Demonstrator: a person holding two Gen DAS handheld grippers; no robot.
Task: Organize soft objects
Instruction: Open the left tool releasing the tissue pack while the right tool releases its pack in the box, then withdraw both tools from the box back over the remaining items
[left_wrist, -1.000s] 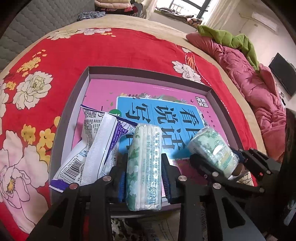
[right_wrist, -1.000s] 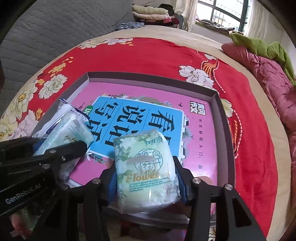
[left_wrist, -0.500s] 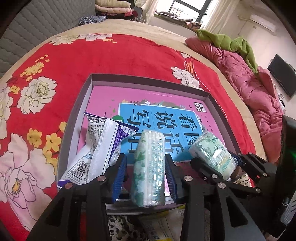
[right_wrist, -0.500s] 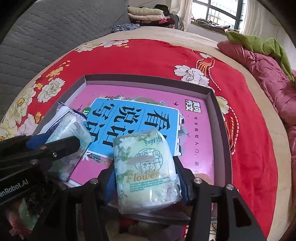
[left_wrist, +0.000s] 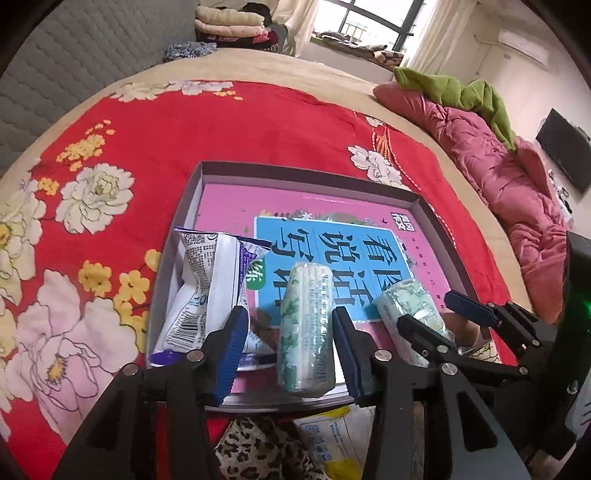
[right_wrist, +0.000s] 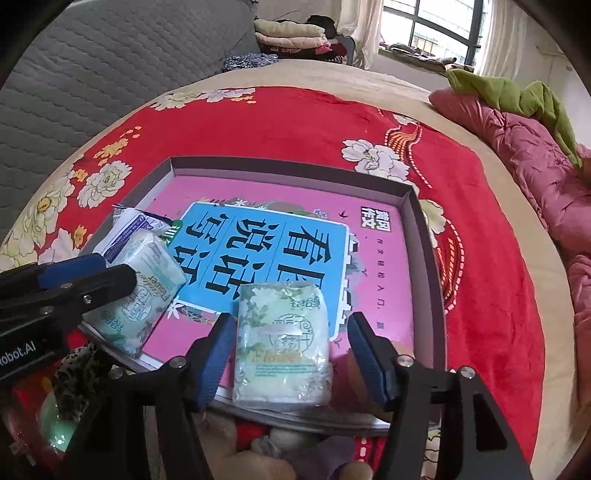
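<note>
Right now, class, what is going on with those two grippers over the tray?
A person is sorting soft packets into a shallow tray on a red floral bedspread. The left gripper is open around a green tissue pack standing on edge in the tray. The right gripper is open around a second tissue pack lying flat. A white snack packet lies at the tray's left.

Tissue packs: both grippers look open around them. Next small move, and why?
Probably back both grippers straight out. The left gripper and right gripper stand open, with gaps on both sides of the left pack and right pack, and both packs rest in the box.
</note>
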